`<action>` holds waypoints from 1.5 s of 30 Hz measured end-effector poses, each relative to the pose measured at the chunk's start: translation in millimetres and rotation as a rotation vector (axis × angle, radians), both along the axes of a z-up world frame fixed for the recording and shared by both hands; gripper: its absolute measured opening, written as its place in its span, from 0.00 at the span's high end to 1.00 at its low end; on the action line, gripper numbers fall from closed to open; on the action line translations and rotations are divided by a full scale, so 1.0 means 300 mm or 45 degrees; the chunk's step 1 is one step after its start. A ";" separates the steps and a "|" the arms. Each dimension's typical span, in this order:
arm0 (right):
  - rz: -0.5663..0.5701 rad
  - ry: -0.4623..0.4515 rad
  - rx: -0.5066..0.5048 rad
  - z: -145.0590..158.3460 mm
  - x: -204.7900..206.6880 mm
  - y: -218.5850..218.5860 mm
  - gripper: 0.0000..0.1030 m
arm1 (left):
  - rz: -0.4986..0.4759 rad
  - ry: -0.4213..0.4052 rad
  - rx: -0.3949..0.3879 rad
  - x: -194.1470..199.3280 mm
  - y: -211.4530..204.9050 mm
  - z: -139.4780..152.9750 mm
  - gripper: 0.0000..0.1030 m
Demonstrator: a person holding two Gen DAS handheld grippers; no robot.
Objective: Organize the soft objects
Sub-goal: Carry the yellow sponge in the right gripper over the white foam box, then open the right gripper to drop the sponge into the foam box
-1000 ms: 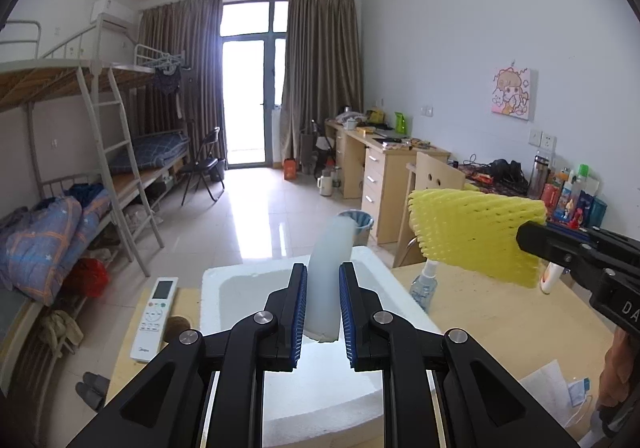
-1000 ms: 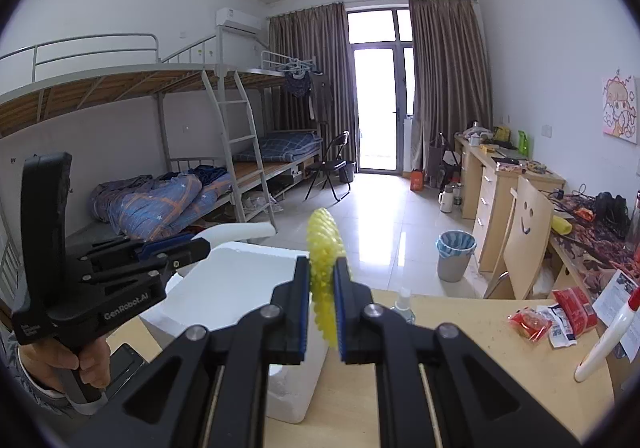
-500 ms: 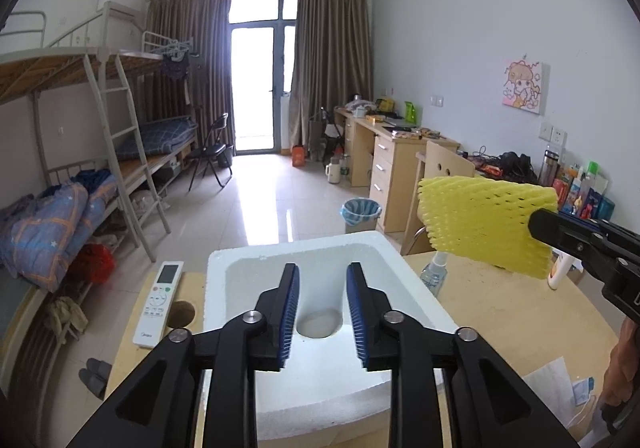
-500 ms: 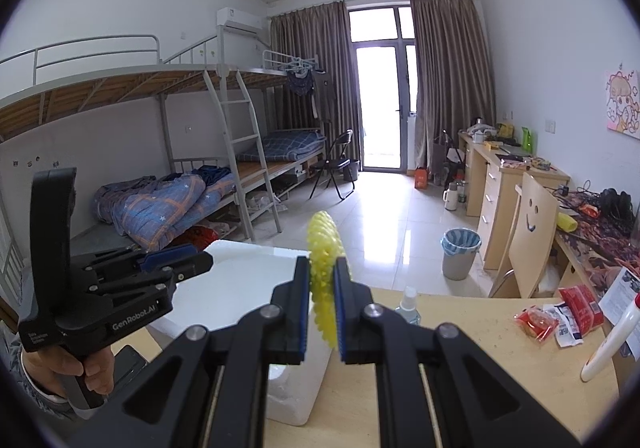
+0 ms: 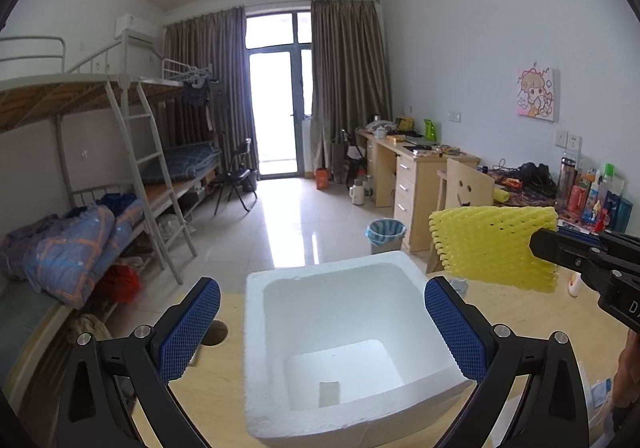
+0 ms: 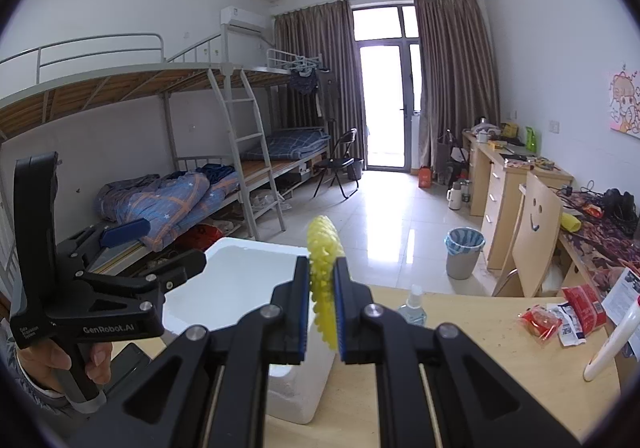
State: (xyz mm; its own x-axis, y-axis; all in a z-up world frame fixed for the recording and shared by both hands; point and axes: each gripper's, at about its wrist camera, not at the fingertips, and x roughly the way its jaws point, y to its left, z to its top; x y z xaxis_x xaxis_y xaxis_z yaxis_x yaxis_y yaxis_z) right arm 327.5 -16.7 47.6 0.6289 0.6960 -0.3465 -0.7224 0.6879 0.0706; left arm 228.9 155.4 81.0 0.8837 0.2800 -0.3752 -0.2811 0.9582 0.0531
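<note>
Left wrist view: the left gripper (image 5: 322, 322) is released, its blue ribbed pads (image 5: 188, 328) spread wide to either side of a white foam box (image 5: 256, 348), a square, grainy-walled tub standing on the wooden table (image 5: 212, 388). A pale item lies on the box floor; its identity cannot be told. At 3 o'clock the right gripper (image 5: 568, 254) is clenched on a yellow foam net sleeve (image 5: 488, 244), a flat, lattice-textured sheet held above the box's right rim. Right wrist view: the sleeve (image 6: 322, 280) appears edge-on between the pads. At 1 o'clock stands a clear spray bottle (image 6: 412, 308); at 2 o'clock lie red snack packets (image 6: 560, 318). Farther off stand a bin (image 6: 462, 252), a desk (image 6: 508, 184) and a metal bunk bed (image 6: 224, 152).
</note>
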 end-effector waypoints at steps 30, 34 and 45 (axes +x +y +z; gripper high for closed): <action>0.198 0.050 -0.054 -0.015 -0.055 0.211 0.86 | 0.230 -0.054 0.009 -0.239 0.152 0.002 0.01; 0.185 0.065 -0.066 -0.026 -0.045 0.212 0.86 | 0.215 -0.061 0.008 -0.245 0.146 0.004 0.01; 0.167 0.089 -0.083 -0.031 -0.025 0.230 0.52 | 0.207 -0.053 0.009 -0.236 0.146 0.002 0.01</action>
State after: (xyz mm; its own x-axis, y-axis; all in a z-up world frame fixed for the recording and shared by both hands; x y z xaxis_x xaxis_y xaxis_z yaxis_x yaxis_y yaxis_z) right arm 320.0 52.2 38.4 0.5071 0.7449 -0.4335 -0.8011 0.5929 0.0818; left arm 157.9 199.2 81.5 0.8413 0.4231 -0.3364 -0.4344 0.8996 0.0451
